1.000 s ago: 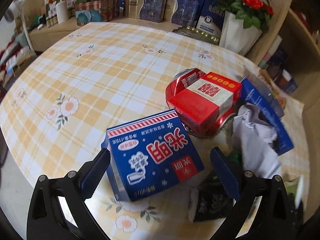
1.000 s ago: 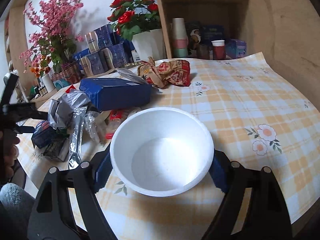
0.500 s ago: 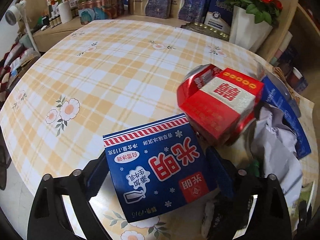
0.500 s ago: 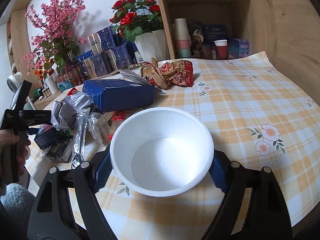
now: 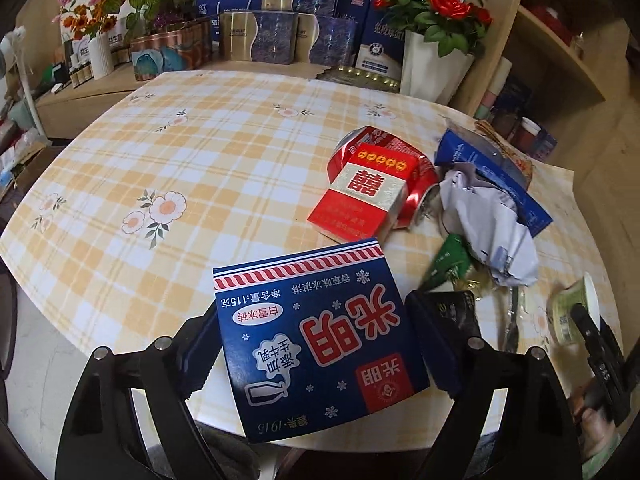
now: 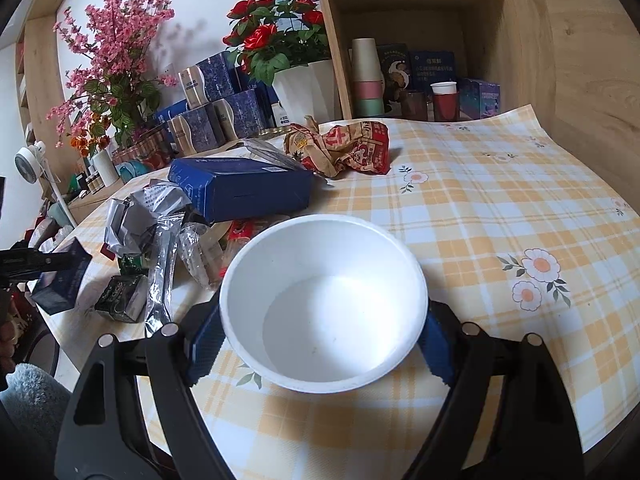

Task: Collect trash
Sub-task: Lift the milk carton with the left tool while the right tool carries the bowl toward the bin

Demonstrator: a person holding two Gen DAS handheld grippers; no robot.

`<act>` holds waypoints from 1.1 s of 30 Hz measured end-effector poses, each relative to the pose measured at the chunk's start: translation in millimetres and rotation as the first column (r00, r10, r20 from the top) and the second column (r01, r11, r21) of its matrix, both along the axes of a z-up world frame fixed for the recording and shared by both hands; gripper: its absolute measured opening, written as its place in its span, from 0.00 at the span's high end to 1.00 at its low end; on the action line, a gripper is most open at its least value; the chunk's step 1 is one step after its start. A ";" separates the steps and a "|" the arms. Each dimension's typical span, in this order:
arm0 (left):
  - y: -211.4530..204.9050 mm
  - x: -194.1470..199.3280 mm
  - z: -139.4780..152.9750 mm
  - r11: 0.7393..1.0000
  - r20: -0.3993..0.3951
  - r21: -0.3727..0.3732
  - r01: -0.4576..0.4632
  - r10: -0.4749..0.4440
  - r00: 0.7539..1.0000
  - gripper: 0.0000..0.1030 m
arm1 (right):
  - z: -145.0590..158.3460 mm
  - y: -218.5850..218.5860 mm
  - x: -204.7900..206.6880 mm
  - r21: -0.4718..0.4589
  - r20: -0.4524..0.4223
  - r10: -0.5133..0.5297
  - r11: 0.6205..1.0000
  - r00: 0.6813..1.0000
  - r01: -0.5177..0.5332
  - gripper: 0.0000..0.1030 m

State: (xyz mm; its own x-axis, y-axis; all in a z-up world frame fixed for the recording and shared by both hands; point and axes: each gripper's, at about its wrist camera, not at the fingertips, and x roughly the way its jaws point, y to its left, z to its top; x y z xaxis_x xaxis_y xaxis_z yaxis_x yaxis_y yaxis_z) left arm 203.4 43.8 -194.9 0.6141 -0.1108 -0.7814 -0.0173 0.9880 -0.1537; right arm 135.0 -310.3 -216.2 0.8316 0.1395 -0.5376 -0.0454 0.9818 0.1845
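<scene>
Blue ice-cream carton (image 5: 316,336) sits square between the left gripper (image 5: 316,354) fingers (image 5: 200,344), flat printed face up, long axis running away from the wrist. Both pads press its side walls, so it's clamped. It looks lifted off the tabletop (image 5: 180,168) at the near edge, though contact underneath is hidden. Thin glossy cardboard, hollow, will crush if squeezed harder.

White foam bowl (image 6: 324,304) is held across its width by the right gripper (image 6: 320,334), pads on opposite walls below the rim, mouth up, empty. Light, rigid, smooth; round wall means a slip-prone grip.

Ahead of the left fingers: red cigarette pack (image 5: 360,196) lying on a dented red can (image 5: 416,188), just beyond the carton's far edge. Ahead and right of them: crumpled grey foil bag (image 5: 492,224), long blue box (image 5: 496,176), small green wrapper (image 5: 448,260).

Ahead and left of the right fingers: same blue box, clear plastic wrap (image 6: 176,248), crumpled red paper wrapper (image 6: 344,148) further out.

Judgement: both hands loaded; next is drop-off. No bin visible.
</scene>
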 end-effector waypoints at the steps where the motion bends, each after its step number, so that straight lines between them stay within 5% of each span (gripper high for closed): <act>1: 0.5 -3.4 1.2 1.000 0.005 -0.006 0.000 0.000 1.000 0.18 | -0.3 0.4 0.4 -0.003 -0.001 0.001 1.000 1.000 -0.001 0.21; 15: -25.1 -63.3 21.6 0.991 0.087 -0.002 0.135 -0.135 0.987 0.19 | 12.1 17.1 -27.9 -0.044 0.015 -0.007 0.999 1.000 0.008 0.21; 33: -76.7 -163.5 -2.3 0.909 0.144 0.039 0.414 -0.415 0.898 0.19 | 25.6 31.9 -145.9 -0.088 -0.016 -0.044 0.995 0.999 0.042 0.21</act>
